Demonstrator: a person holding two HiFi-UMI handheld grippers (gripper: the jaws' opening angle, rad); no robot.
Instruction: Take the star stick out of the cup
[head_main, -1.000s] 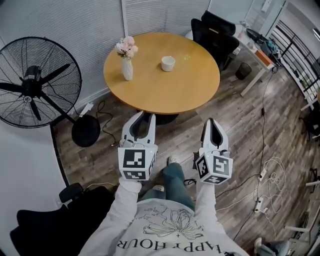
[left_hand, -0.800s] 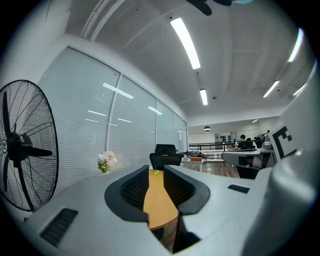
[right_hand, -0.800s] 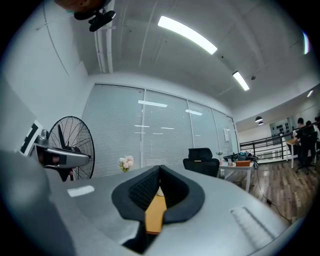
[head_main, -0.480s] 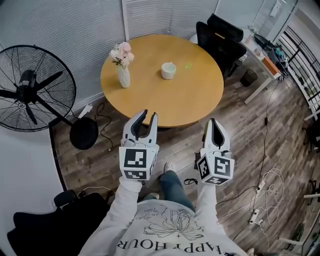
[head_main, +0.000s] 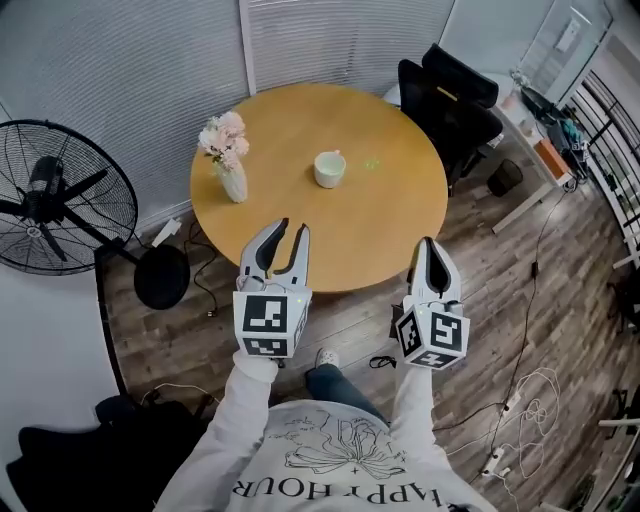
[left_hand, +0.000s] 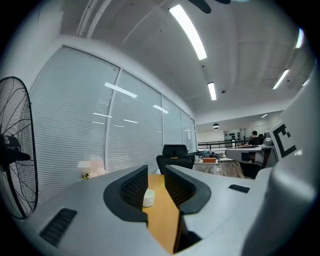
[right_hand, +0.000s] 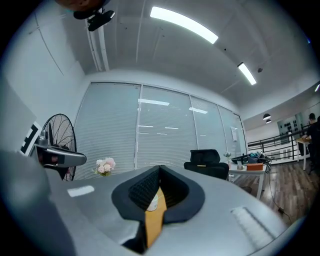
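Note:
A white cup (head_main: 330, 168) stands near the middle of the round wooden table (head_main: 400, 220); a small pale bit shows at its rim, too small to name. A faint green spot (head_main: 372, 163) lies on the tabletop to its right. My left gripper (head_main: 293, 231) hovers at the table's near edge, well short of the cup, its jaws opening with nothing between them. Between those jaws the cup (left_hand: 148, 198) shows far off. My right gripper (head_main: 430, 244) is shut and empty by the near right edge. The cup (right_hand: 153, 202) peeks through its slit.
A vase of pink flowers (head_main: 227, 158) stands on the table's left part. A big black floor fan (head_main: 50, 195) is at the far left, with cables on the wood floor. A black office chair (head_main: 450, 95) sits behind the table, and a desk (head_main: 545, 135) lies further right.
The table has come nearer and lower in the head view. My left gripper's jaws have spread wider. The right gripper has stayed shut.

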